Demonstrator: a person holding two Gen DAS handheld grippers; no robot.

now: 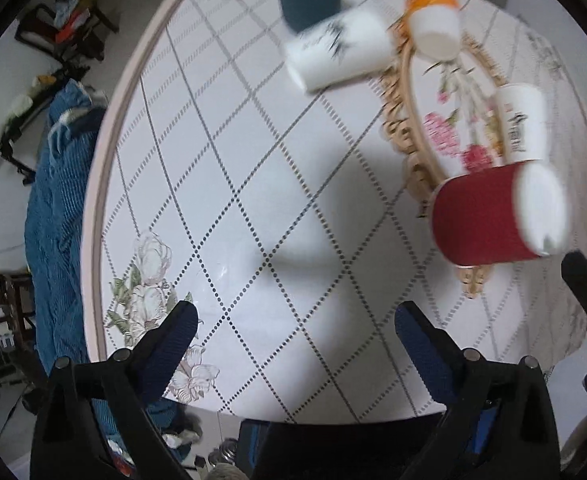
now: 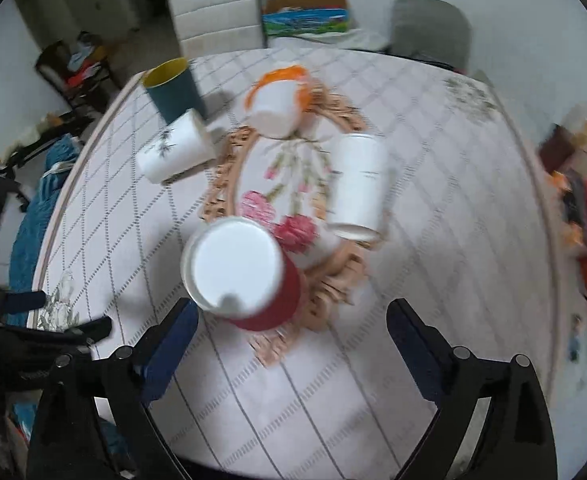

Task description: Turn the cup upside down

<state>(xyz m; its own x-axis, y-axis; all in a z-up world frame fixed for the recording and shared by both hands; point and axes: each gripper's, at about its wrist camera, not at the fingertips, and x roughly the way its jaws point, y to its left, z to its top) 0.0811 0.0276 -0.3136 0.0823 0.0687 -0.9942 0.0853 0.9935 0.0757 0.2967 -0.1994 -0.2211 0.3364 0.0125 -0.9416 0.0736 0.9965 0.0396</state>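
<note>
1. Left gripper (image 1: pixel 295 332): jaws spread wide, empty, above the round table (image 1: pixel 221 184).
2. Right gripper (image 2: pixel 291 328): jaws wide apart, empty, just short of the red cup (image 2: pixel 271 306).
3. Red cup: upside down, white base up, on the floral placemat's (image 2: pixel 293 176) near edge.
4. Nearby: orange-rimmed cup (image 2: pixel 277 100), teal cup (image 2: pixel 175 88), two white cups.

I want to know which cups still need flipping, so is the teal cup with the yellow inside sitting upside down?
No, the teal cup stands upright on the table, its open yellow mouth facing up.
</note>
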